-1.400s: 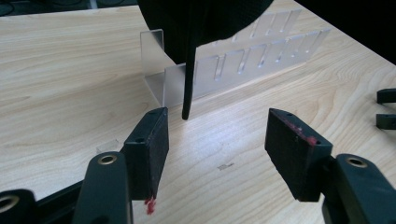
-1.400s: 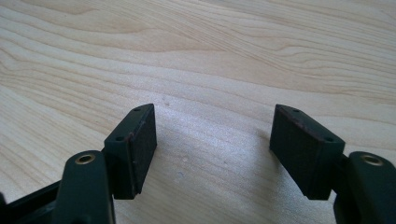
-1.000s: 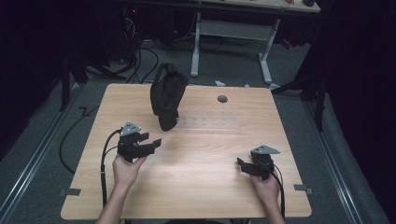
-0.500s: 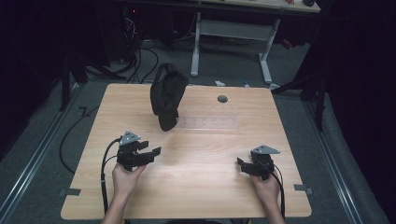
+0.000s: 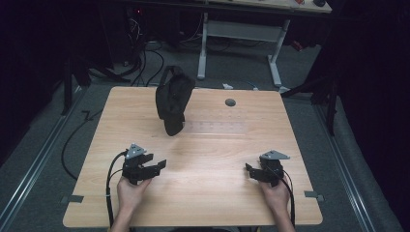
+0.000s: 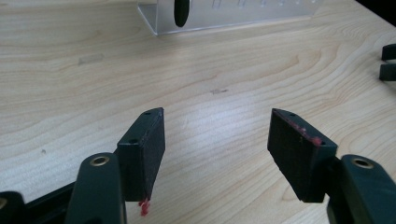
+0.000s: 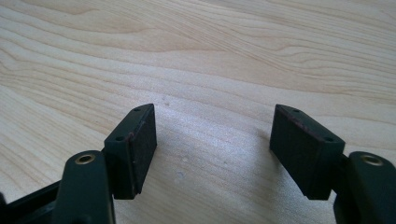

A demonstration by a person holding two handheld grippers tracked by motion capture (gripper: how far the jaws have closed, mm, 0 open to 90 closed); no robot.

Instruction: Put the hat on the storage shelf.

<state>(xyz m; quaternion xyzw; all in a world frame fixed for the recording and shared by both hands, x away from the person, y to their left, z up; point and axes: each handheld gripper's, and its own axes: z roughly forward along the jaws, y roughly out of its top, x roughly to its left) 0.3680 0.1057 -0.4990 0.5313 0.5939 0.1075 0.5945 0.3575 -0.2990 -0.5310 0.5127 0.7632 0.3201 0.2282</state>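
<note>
Left tool (image 5: 157, 166), at the near-left of the tabletop (image 5: 212, 193): matte black body, grey three-cornered plate on top, black cable looping back along the forearm; gripped by the left hand (image 5: 129, 189). Jaws apart, with bare wood between them; in the left gripper view (image 6: 217, 140), flat rectangular black pads, edges worn, flecked with red.

Black bag (image 5: 172, 99), beyond the left tool and well apart from it, at the far-left centre of the tabletop: soft dark fabric, slumped and upright, with a loop of strap at the top.

Clear plastic rack (image 5: 215, 126), just right of the bag's foot: low, long, transparent, nearly lost against the wood in the high view; in the left gripper view (image 6: 229, 14), a glossy clear wall with a dark rounded piece hanging in front of it.

Tabletop: pale wood-grain laminate, rounded corners, smooth with a faint sheen; small round grey cap (image 5: 230, 102) set into it near the far edge.

Right tool (image 5: 250, 171), at the near-right, well apart from the bag: same black build and grey plate, held by the right hand (image 5: 275, 192). Jaws apart over bare wood; in the right gripper view (image 7: 212, 140), blocky black pads with screw holes, reddish wear along one edge.
</note>
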